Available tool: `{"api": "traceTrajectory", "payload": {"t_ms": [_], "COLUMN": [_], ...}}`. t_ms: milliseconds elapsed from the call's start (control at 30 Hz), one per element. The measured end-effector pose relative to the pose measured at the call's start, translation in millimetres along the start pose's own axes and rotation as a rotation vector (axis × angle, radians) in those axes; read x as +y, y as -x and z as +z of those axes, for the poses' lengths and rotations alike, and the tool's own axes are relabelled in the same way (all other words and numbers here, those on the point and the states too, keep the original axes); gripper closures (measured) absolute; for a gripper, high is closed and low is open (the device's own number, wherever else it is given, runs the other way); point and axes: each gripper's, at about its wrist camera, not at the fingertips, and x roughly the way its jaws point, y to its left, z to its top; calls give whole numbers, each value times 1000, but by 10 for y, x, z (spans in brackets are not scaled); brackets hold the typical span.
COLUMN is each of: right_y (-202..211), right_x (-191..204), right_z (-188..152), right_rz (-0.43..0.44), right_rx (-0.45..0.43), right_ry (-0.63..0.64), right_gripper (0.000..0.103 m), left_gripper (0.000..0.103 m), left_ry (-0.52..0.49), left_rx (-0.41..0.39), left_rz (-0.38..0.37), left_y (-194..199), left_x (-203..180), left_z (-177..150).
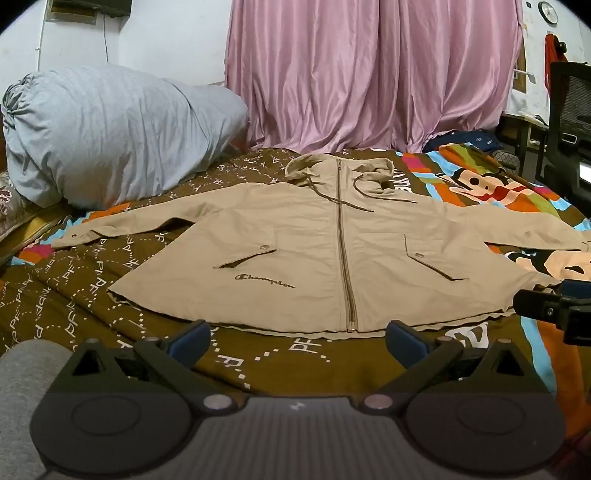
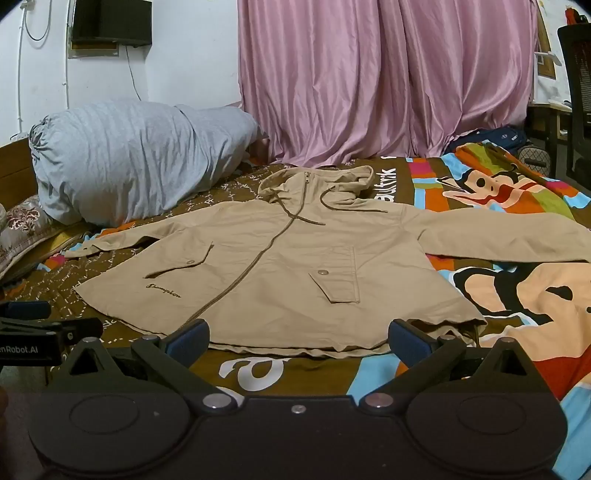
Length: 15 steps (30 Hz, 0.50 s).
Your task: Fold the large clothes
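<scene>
L gripper [image 1: 297, 338]: jaws fully apart, nothing between the blue pads [image 1: 190, 338]. Both fingertips hover just short of the jacket hem, over bare bedspread; no contact w/ fabric visible. Angled downward toward the bed.

R gripper [image 2: 298, 338]: jaws likewise spread wide, empty. Its L pad overlaps the hem edge in view near the zipper bottom; contact cannot be confirmed. R pad sits near the hem's right corner.

Cross-views: R gripper's tip shows at the right edge of the left wrist view, beside the jacket's lower right corner. L gripper body shows at the left edge of the right wrist view, off the jacket's lower left corner.

Jacket [image 1: 314, 251]: beige, hooded, laid flat face-up on the bed, zipped closed, hem toward the grippers, hood [image 1: 332, 166] toward the curtain. Both sleeves spread outward to either side. Two snap-flap pockets, one each side of the zipper [image 1: 343, 240]; brown drawcords lie across the chest. Embroidered logo on the lower front, left of zipper in view.

Bedspread [image 1: 92, 273]: brown w/ white lettering, multicolour cartoon print on the right part.

Beyond: grey pillow bundle [image 1: 110, 133] at far left of the bed, apart from the jacket. Pink curtain [image 1: 369, 74] behind the bed. Wall clock [image 1: 549, 13] upper right.
</scene>
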Motion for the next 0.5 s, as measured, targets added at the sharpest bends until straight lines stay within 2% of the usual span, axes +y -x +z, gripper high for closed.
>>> {"api": "traceTrajectory", "payload": {"t_ms": [500], "right_y": [-5], "right_x": [3], "right_z": [5], "right_rz": [3], "right_rx": [-2], "right_ry": [-5], "right_gripper": [0], "left_gripper": [1], "left_ry": [1], "left_rx": [3], "left_rz": [-1], "left_y": [1], "left_x": [6], "left_z": [1]}}
